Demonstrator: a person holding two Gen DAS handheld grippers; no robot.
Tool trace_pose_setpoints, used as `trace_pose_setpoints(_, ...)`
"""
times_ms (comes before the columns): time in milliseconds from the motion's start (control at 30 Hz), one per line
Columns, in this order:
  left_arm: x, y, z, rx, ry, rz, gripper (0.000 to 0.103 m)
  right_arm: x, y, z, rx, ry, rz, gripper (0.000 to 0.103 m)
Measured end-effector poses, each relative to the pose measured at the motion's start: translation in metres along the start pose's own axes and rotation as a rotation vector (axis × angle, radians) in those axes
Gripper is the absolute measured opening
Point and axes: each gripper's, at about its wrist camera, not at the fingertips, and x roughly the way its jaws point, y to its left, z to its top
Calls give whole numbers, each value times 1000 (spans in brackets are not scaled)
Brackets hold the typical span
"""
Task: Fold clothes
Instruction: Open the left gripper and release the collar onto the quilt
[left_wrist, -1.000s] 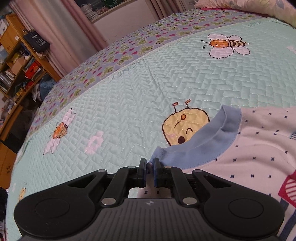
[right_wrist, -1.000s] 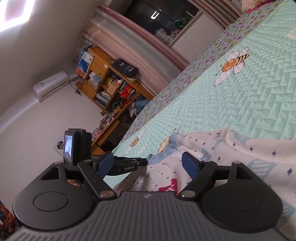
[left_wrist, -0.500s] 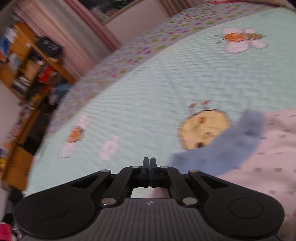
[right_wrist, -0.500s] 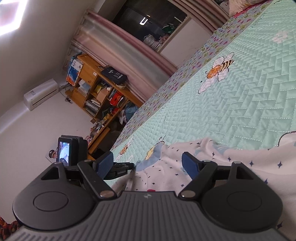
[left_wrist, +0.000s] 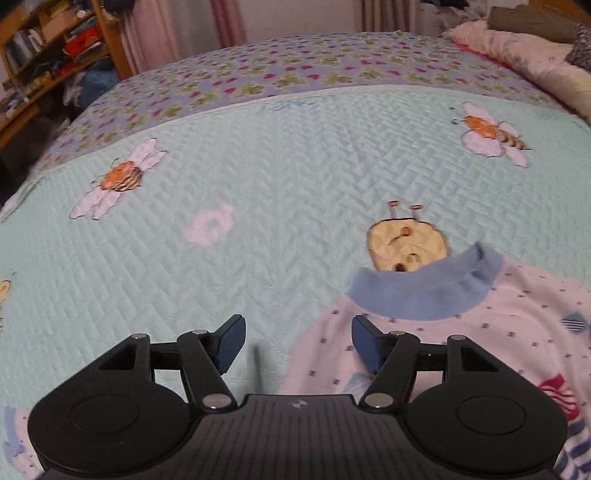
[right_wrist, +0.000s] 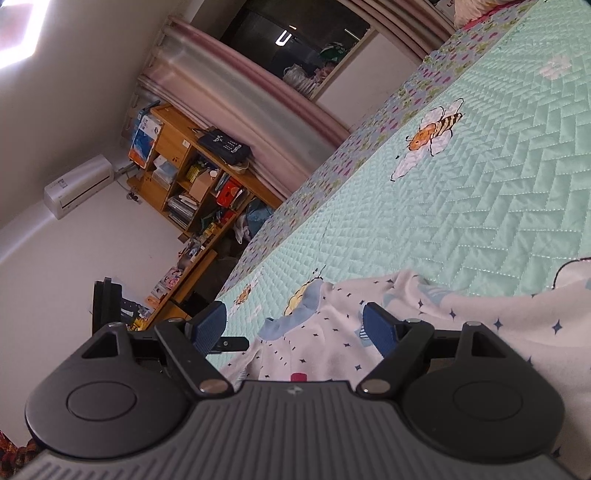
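Left gripper (left_wrist: 297, 341) jaws opening over the quilt (left_wrist: 295, 184), empty, pyjama top (left_wrist: 461, 332) just right, right gripper (right_wrist: 293, 326) wide, empty

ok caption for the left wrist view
Left gripper opening above white star-print top with blue ribbed collar on mint quilted bedspread.

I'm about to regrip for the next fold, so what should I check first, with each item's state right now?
1. Left gripper free of cloth: ok, jaws opening, nothing between them.
2. Right gripper free: ok, jaws wide, nothing pinched.
3. Garment resting on the quilt: ok.
4. Blue collar lying flat: not ok, its edge curls up.
5. Whole garment spread smooth: cannot tell, most is out of view.
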Motion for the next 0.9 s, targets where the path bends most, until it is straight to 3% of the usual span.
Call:
trace_pose_setpoints(133,15,-6,2,19,36,18,65,0,-1,0,6,0,3,82)
trace_pose_setpoints(167,19,-8,2,32,49,16,61,1,-2,0,8,3,4,82)
trace_pose_setpoints(233,18,-15,-4,71,63,-32,44,2,-3,0,8,11,1,82)
trace_pose_setpoints(300,15,-22,-8,103,67,-67,4,2,-4,0,8,13,-1,82)
trace_pose_setpoints(367,11,-33,-11,142,62,-47,5,2,-4,-1,9,12,-2,82)
trace_pose_setpoints(467,12,-46,-11,205,40,99,5,1,-4,-1,12,4,-8,82)
trace_pose_setpoints(533,18,-44,-6,193,53,128,5,0,-5,-1,18,-4,-15,82)
trace_pose_setpoints(633,23,-47,-4,195,57,152,6,-1,-9,0,37,-8,-20,82)
trace_pose_setpoints(800,18,-37,-2,120,53,164,21,-4,-17,1,79,-17,-3,82)
trace_pose_setpoints(900,4,-20,-4,42,41,128,22,-6,-24,1,126,-27,21,82)
